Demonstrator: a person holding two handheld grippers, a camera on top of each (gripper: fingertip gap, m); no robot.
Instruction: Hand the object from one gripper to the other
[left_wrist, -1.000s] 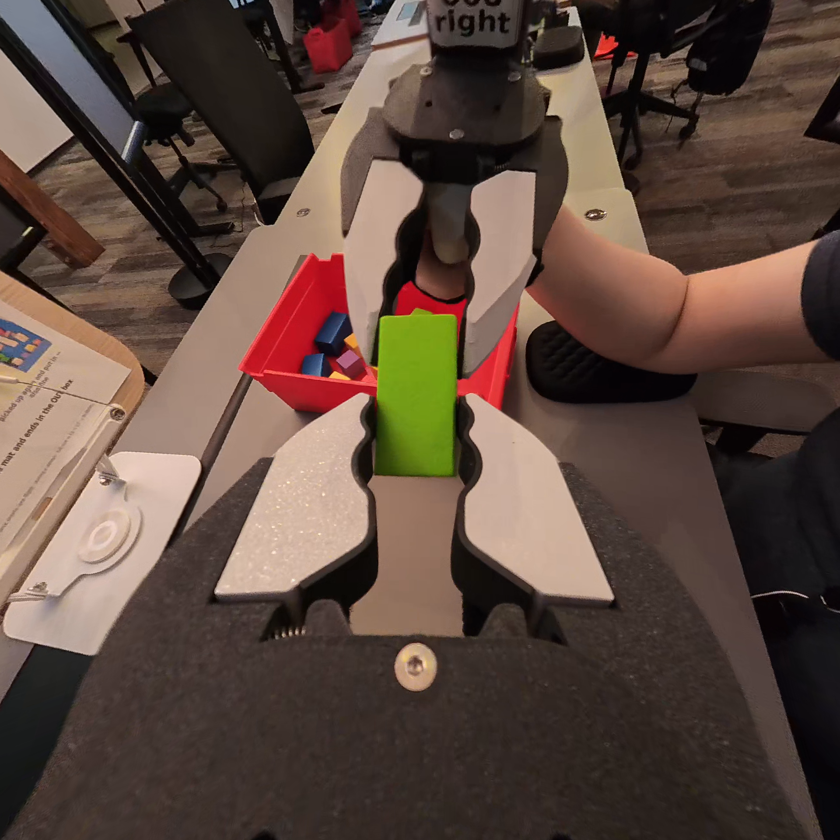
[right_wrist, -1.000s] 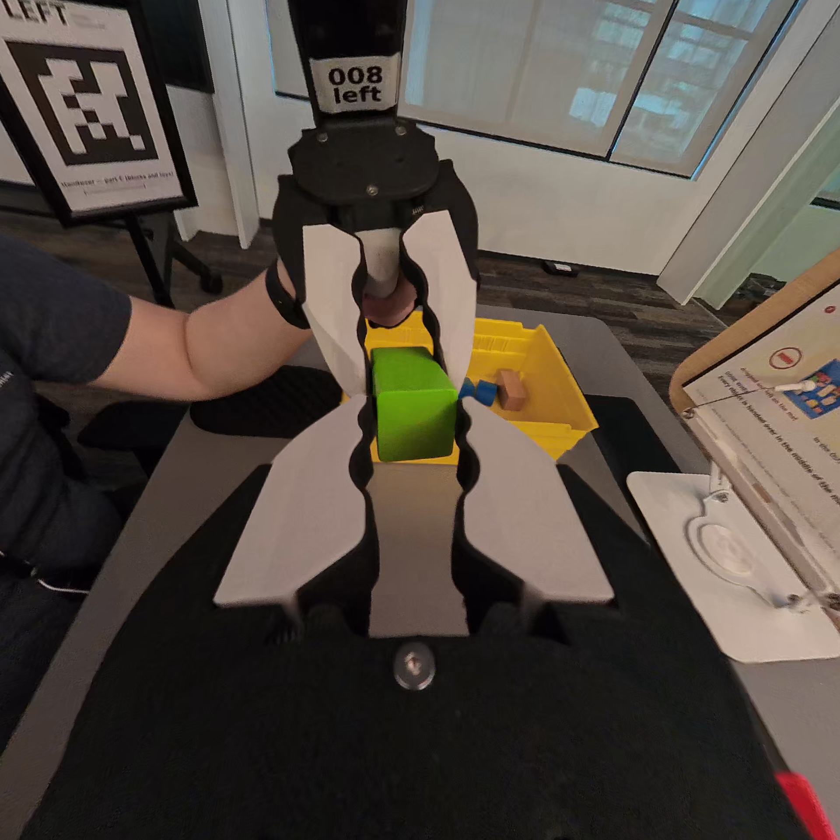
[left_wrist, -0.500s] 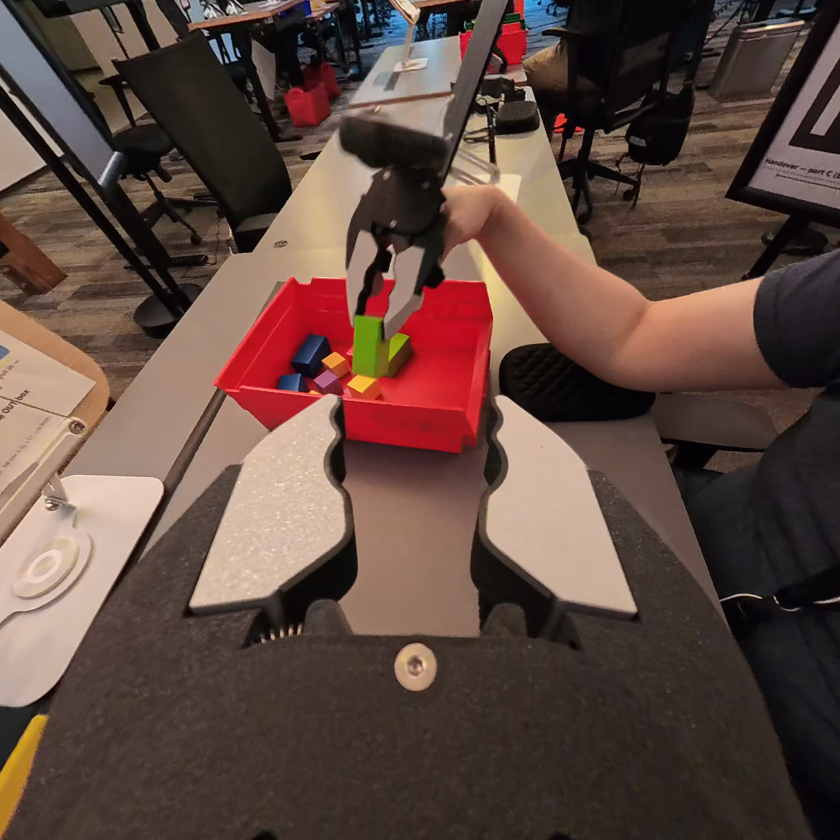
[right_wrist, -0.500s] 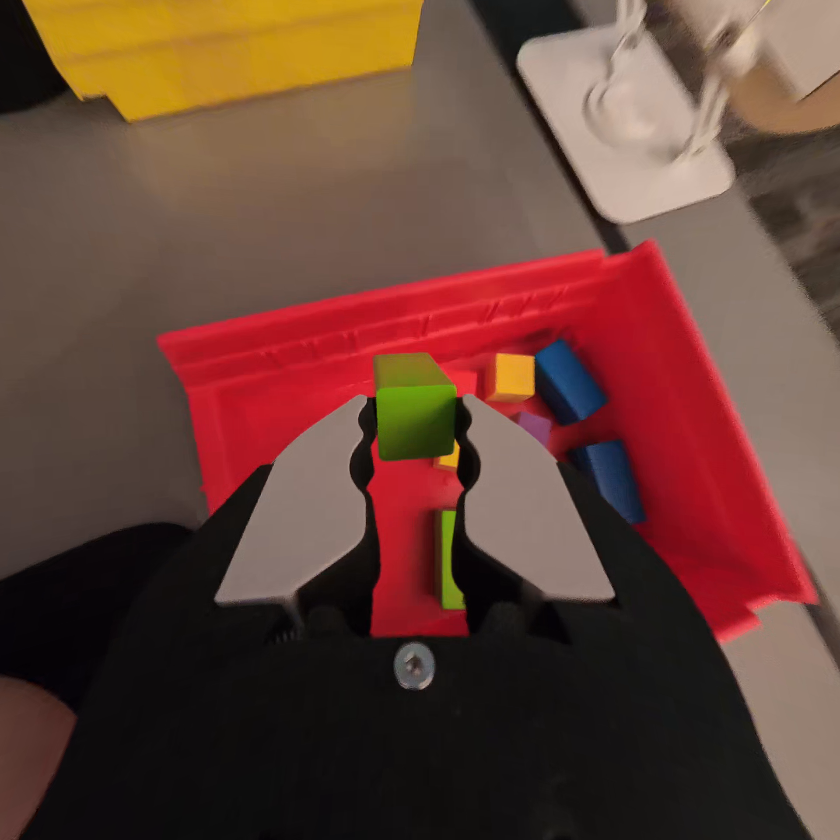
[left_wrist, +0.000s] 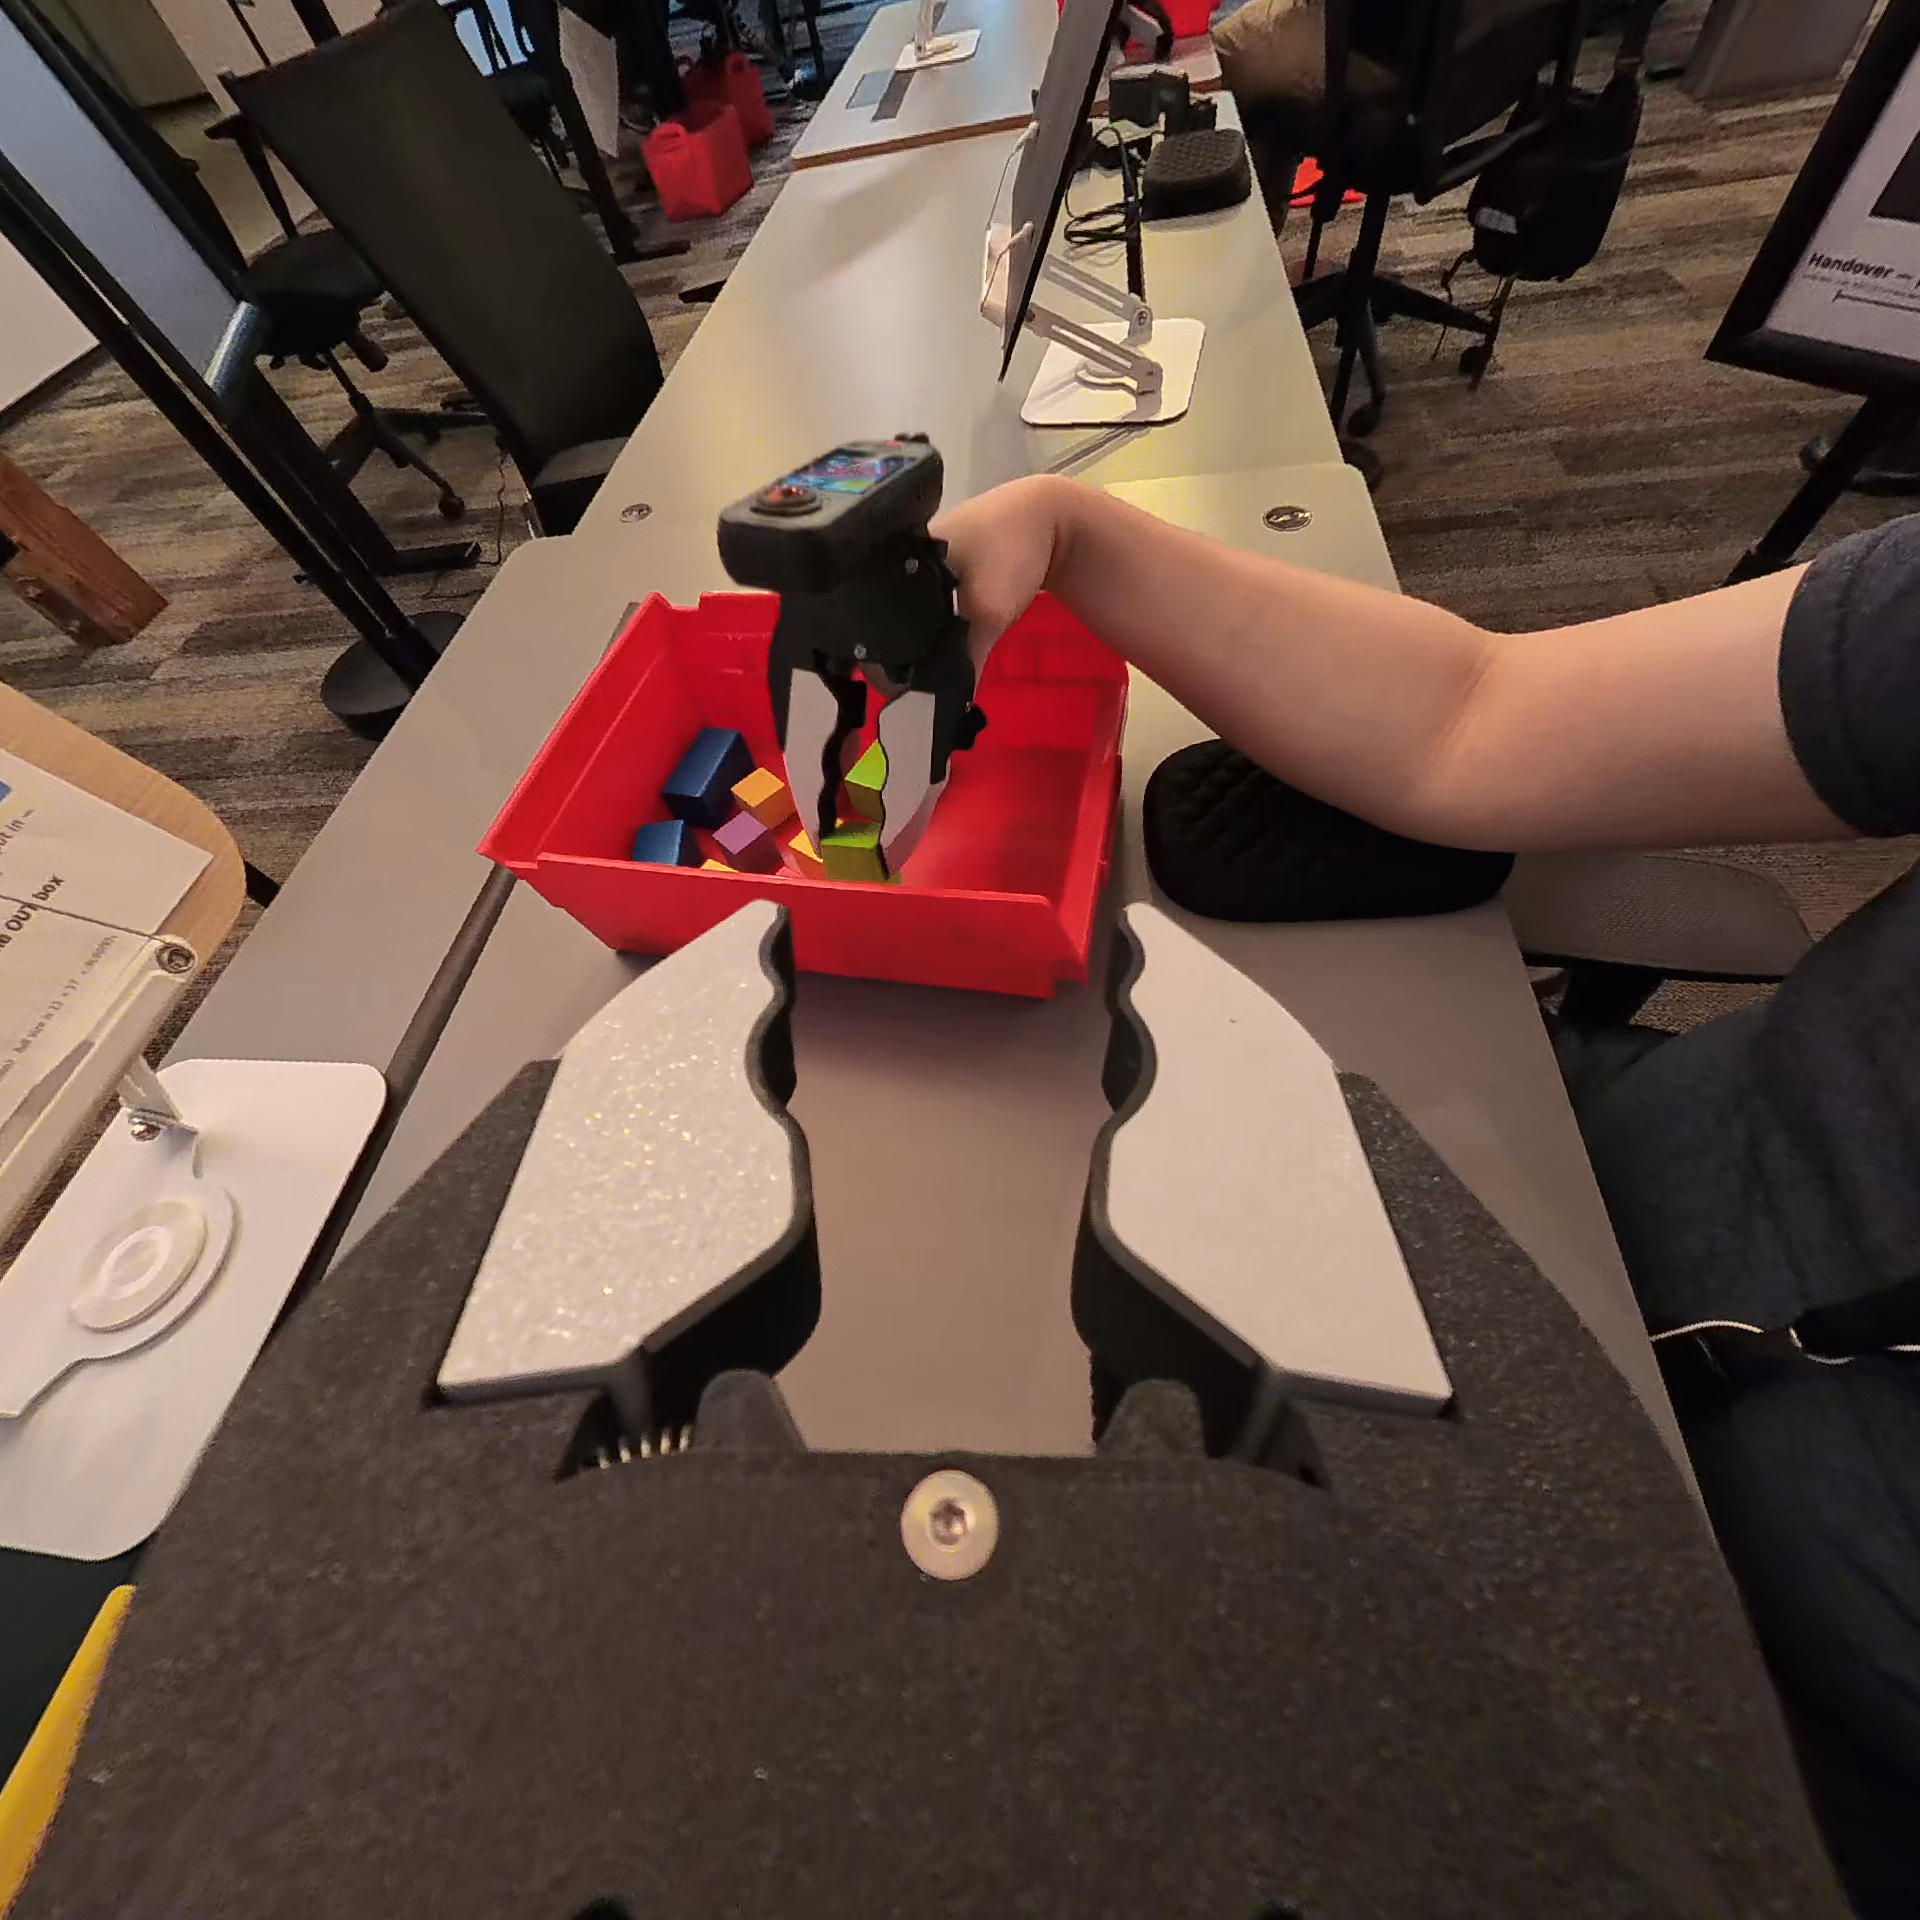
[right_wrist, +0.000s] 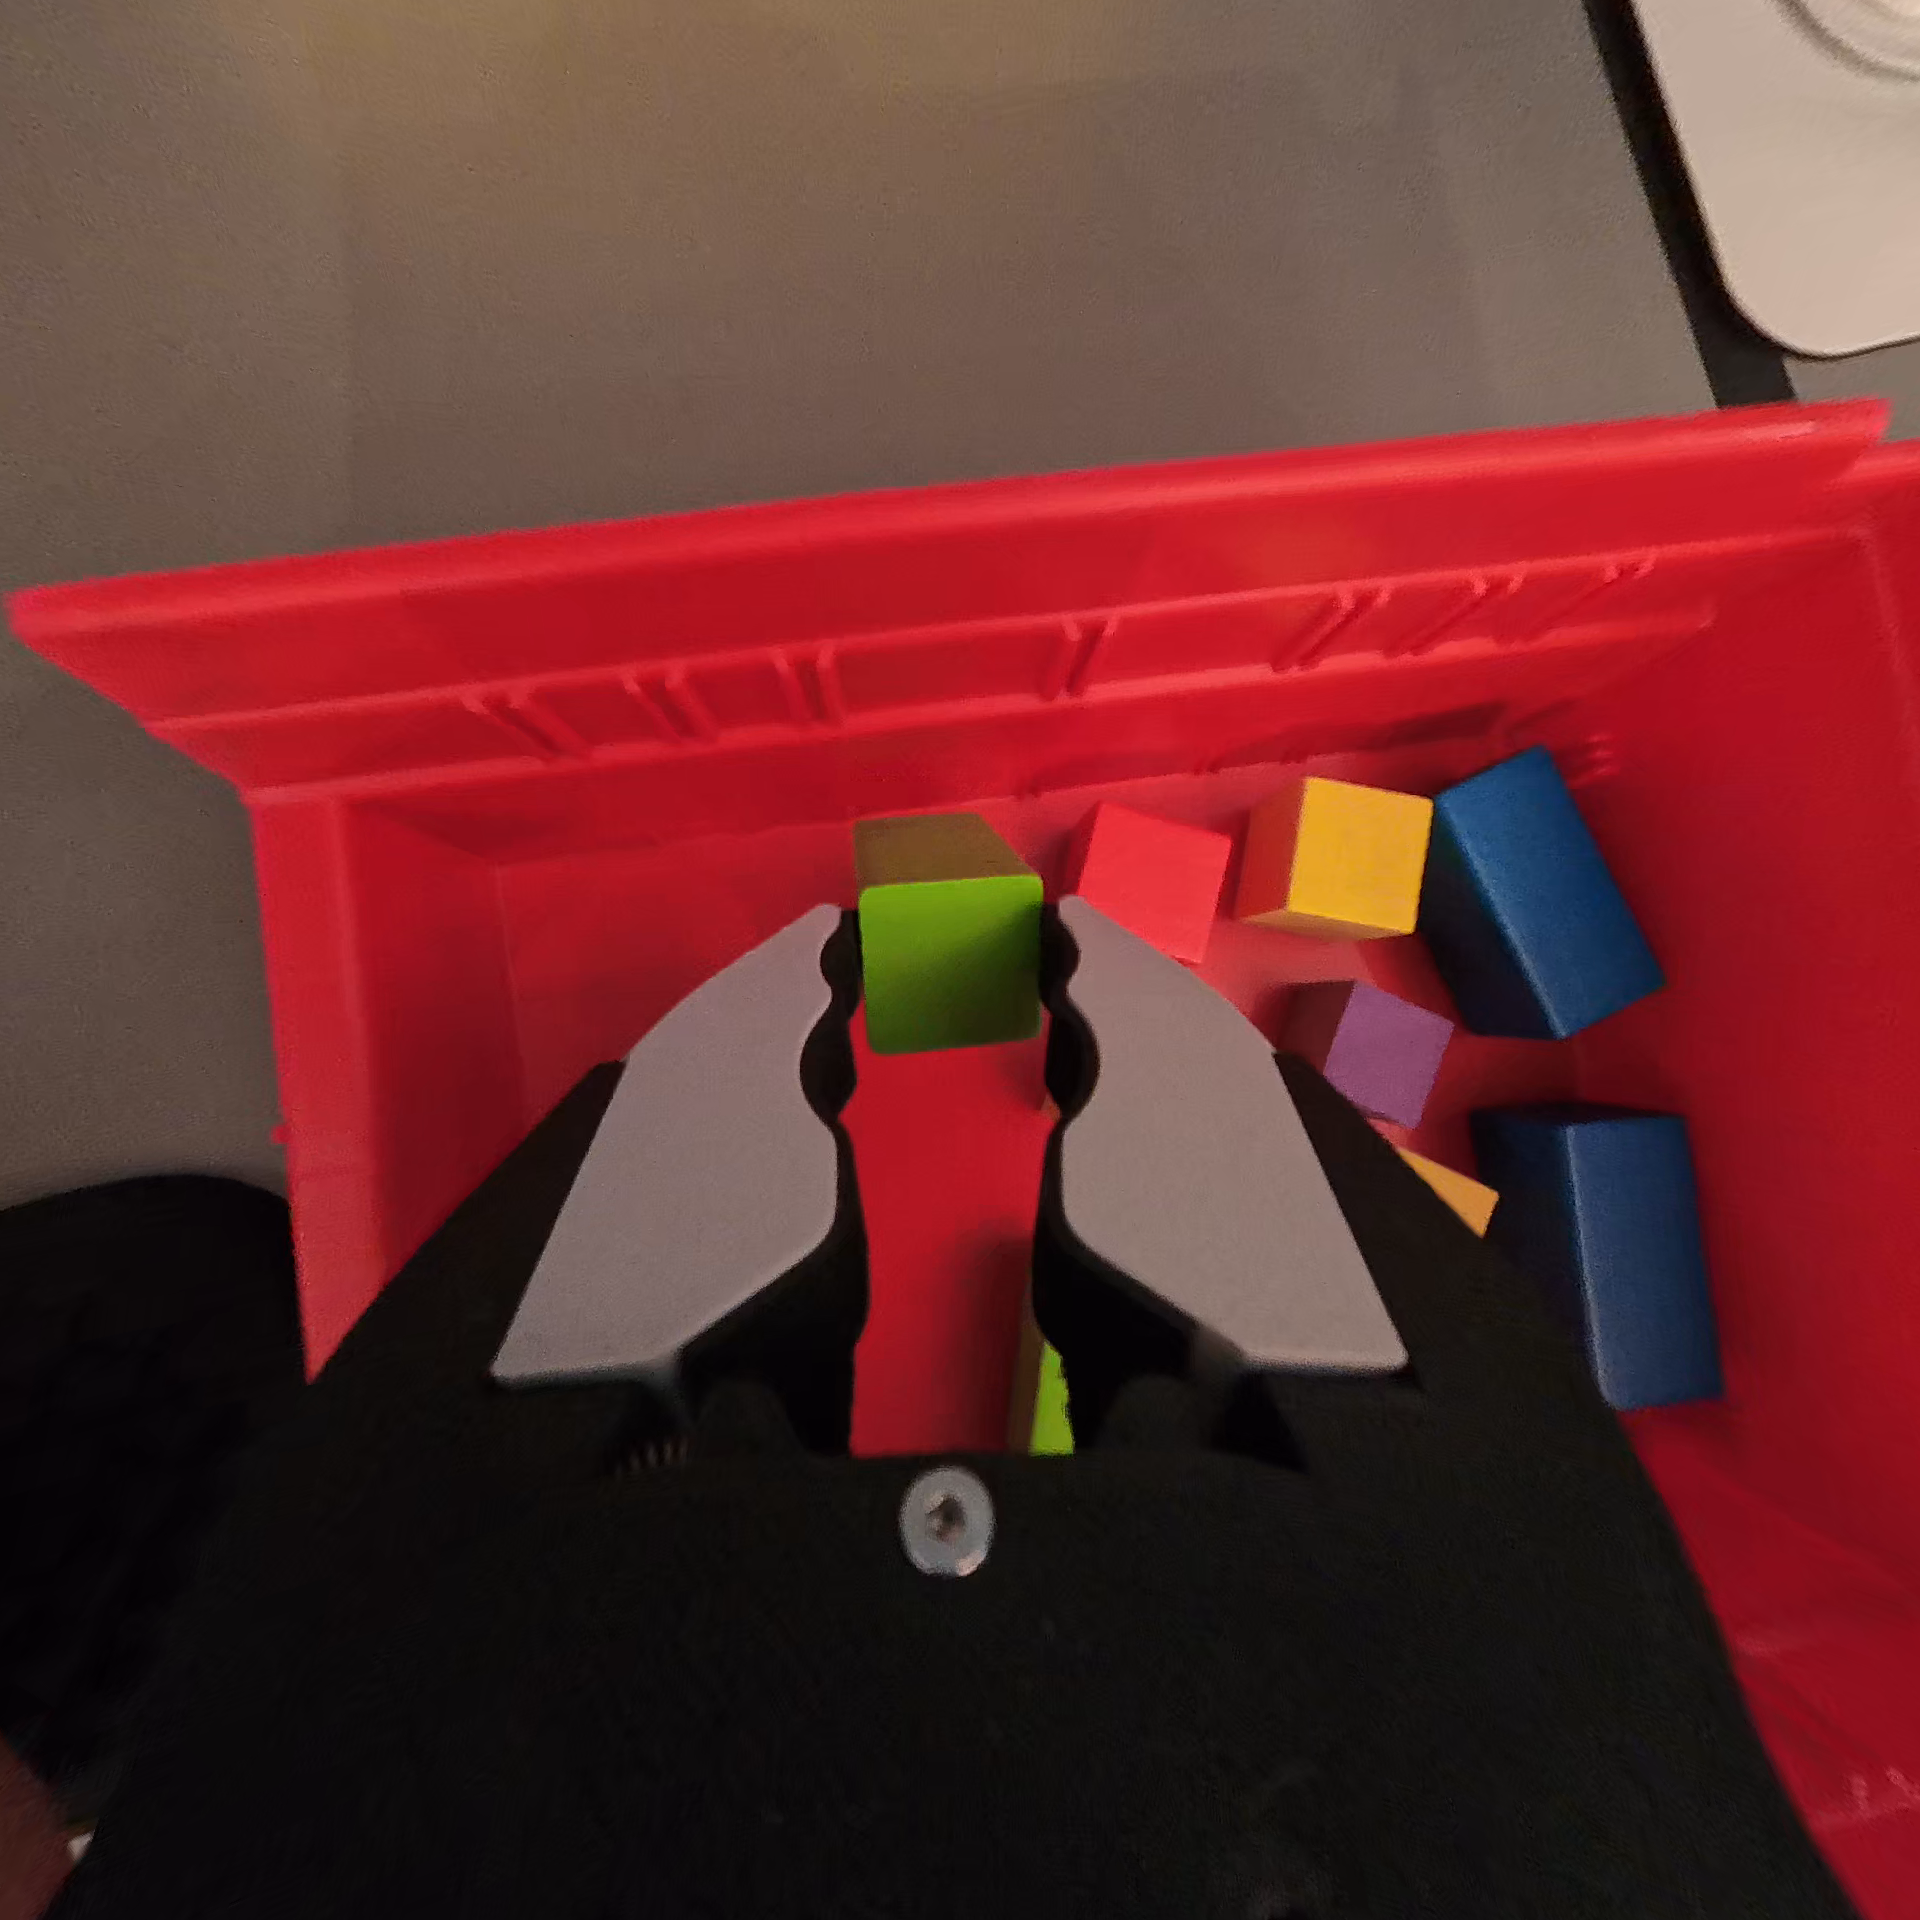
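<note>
Both grippers differ: right gripper (right_wrist: 948, 940) clamps the green block (right_wrist: 948, 961) inside the red bin (right_wrist: 644, 665); left gripper (left_wrist: 945, 977) gapes empty. Handover looks done; next, release.

Green block (right_wrist: 948, 961) now in right tool (right_wrist: 948, 935) alone, down inside red bin (right_wrist: 935, 582); left tool (left_wrist: 948, 1003) released, wide apart

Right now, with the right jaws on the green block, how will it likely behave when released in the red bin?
The green block looks rigid with flat faces, so it probably won't roll. Held end-on and tall, it may topple onto its side in the bin.
</note>
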